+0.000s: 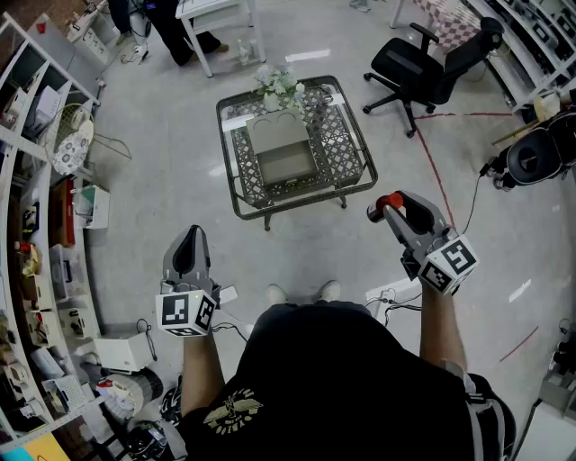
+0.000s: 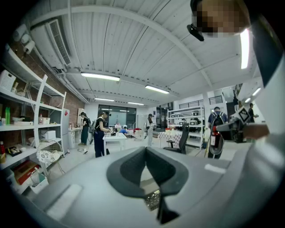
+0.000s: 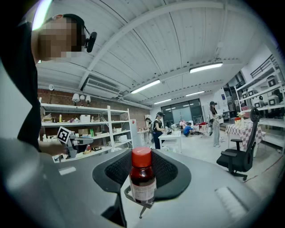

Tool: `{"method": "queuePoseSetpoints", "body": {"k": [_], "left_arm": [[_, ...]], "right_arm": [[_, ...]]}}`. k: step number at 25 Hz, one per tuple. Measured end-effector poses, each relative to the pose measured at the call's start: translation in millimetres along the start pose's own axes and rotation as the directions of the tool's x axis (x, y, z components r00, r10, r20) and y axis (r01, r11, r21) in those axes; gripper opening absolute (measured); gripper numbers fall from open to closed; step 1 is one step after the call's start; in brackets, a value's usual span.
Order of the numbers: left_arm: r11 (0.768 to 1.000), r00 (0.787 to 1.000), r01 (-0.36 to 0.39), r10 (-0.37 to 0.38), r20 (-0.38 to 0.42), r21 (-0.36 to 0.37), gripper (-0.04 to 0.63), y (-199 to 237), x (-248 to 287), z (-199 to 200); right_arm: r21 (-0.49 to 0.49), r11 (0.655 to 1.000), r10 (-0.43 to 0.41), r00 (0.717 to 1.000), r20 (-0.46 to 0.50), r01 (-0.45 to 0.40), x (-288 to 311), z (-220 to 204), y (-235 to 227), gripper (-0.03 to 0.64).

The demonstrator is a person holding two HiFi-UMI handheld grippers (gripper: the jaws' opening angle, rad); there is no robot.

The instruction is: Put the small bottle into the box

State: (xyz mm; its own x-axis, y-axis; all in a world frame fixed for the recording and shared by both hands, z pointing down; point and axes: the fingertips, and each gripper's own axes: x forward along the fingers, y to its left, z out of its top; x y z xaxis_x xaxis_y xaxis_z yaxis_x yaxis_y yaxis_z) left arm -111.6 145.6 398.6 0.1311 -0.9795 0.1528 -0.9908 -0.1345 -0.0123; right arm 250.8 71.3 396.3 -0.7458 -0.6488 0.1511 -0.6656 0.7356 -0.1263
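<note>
A small brown bottle [image 3: 142, 178] with a red cap and a white label stands upright between the jaws of my right gripper [image 3: 142, 165], which is shut on it. In the head view, the bottle's red cap [image 1: 391, 201] shows at the tip of the right gripper [image 1: 389, 209], over the floor to the right of the table. The open grey box [image 1: 281, 149] sits on the lattice-topped table [image 1: 347, 144] ahead of both grippers. My left gripper [image 1: 191, 236] hangs over the floor at the left. Its pads [image 2: 129, 167] meet with nothing between them.
White flowers [image 1: 279, 83] lie at the table's far edge behind the box. A black office chair [image 1: 430, 63] stands to the back right, and shelving [image 1: 40, 225] lines the left wall. Cables [image 1: 396, 293] run across the floor near my feet. People stand at a white table [image 1: 211, 18] far off.
</note>
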Motion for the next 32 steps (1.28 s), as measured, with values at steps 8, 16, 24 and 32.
{"method": "queuePoseSetpoints", "body": {"k": [8, 16, 24, 32], "left_arm": [[0.999, 0.998, 0.049, -0.049, 0.029, -0.012, 0.000, 42, -4, 6], [0.994, 0.994, 0.107, -0.106, 0.040, -0.025, 0.000, 87, -11, -4], [0.989, 0.990, 0.139, -0.139, 0.006, -0.058, 0.000, 112, -16, -29], [0.986, 0.988, 0.156, -0.156, 0.003, -0.058, 0.000, 109, -7, -35]], "right_arm": [[0.028, 1.000, -0.004, 1.000, -0.026, 0.005, 31, 1, 34, 0.147], [-0.010, 0.997, -0.074, 0.997, -0.014, 0.074, 56, 7, 72, 0.147], [-0.056, 0.992, -0.117, 0.993, -0.018, 0.115, 59, 14, 104, 0.147], [-0.069, 0.989, -0.130, 0.991, -0.012, 0.129, 57, 20, 98, 0.147]]}}
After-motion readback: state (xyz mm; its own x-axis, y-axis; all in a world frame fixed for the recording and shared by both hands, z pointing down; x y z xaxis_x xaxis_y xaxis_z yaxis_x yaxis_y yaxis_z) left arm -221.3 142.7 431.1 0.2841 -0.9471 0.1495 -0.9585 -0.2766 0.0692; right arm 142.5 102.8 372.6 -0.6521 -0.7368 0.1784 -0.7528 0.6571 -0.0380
